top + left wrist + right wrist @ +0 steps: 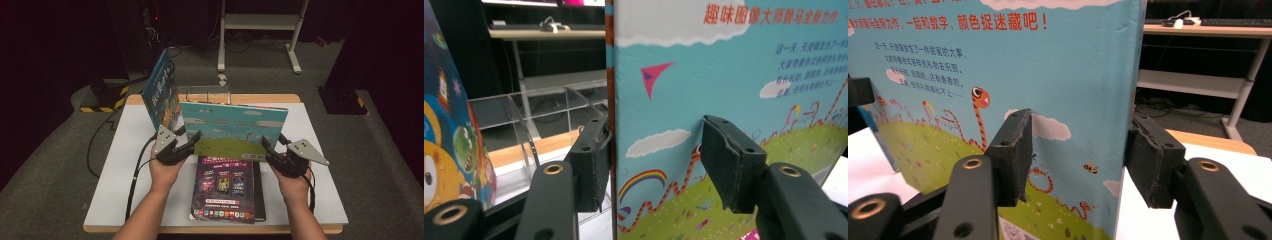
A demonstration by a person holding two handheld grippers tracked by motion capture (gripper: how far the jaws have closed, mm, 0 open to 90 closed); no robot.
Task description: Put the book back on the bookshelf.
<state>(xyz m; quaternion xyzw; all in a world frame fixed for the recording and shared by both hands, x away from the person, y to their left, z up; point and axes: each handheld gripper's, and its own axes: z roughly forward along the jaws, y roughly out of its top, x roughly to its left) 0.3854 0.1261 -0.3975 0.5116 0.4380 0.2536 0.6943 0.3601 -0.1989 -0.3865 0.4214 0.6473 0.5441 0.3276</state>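
Nearest the person, a dark book [227, 190] lies flat on the white table [125, 165], and every other place is given from it. Just beyond its far edge, and partly above it, the blue picture book [232, 127] is stood upright on its long edge, cover turned toward the person.

The left gripper [189, 134] is set at the blue book's left edge, above the dark book's far left corner, and the right gripper [273, 141] at its right edge, above the far right corner. In each gripper view the jaws are seen parted, with a book edge between them. One pad is laid at the back of the book and the other looks to be standing just off the cover, so the book seems to be steadied rather than clamped.

Farther behind the dark book, a clear rack [205, 92] is placed near the table's far edge. A second illustrated book [161, 92] is leaned in its left end, tilted to the left. Beyond the table, a white desk frame [260, 22] is seen on the grey floor.

The step in hand is judged to be carrying the blue book back into the rack. Before any lift, both pairs of jaws should be closed firmly on the edges, since a loose hold would let the book tip forward onto the dark book. The book should be kept level between the two grippers and raised clear of the rack's front wall. It should then be lowered into a free slot to the right of the leaning book without being knocked against it.
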